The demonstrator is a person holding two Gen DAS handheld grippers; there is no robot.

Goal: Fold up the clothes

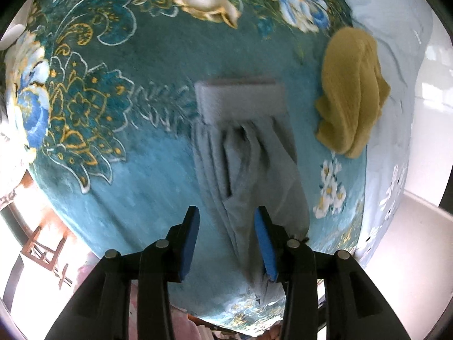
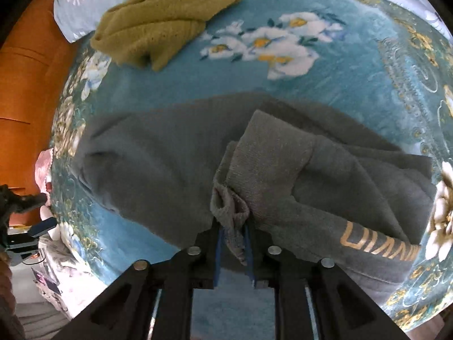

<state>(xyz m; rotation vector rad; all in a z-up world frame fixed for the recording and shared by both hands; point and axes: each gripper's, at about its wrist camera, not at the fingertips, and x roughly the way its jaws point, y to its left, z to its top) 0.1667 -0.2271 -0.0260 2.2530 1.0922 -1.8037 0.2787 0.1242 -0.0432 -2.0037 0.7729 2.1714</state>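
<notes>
A grey sweatshirt (image 2: 158, 158) with gold lettering lies spread on a teal floral blanket (image 2: 283, 85). My right gripper (image 2: 232, 243) is shut on a bunched ribbed edge of the sweatshirt, lifting a fold above the rest. In the left wrist view the same grey sweatshirt (image 1: 249, 147) looks wrinkled, with a ribbed hem at its far end. My left gripper (image 1: 226, 240) hovers open over its near part, its blue pads either side of the cloth without pinching it.
A crumpled olive-yellow garment (image 1: 351, 93) (image 2: 161, 25) lies on the blanket beside a pale blue pillow (image 1: 390, 28) (image 2: 70, 8). An orange wooden surface (image 2: 31, 85) is at the left, a white floor (image 1: 430, 90) beyond the bed.
</notes>
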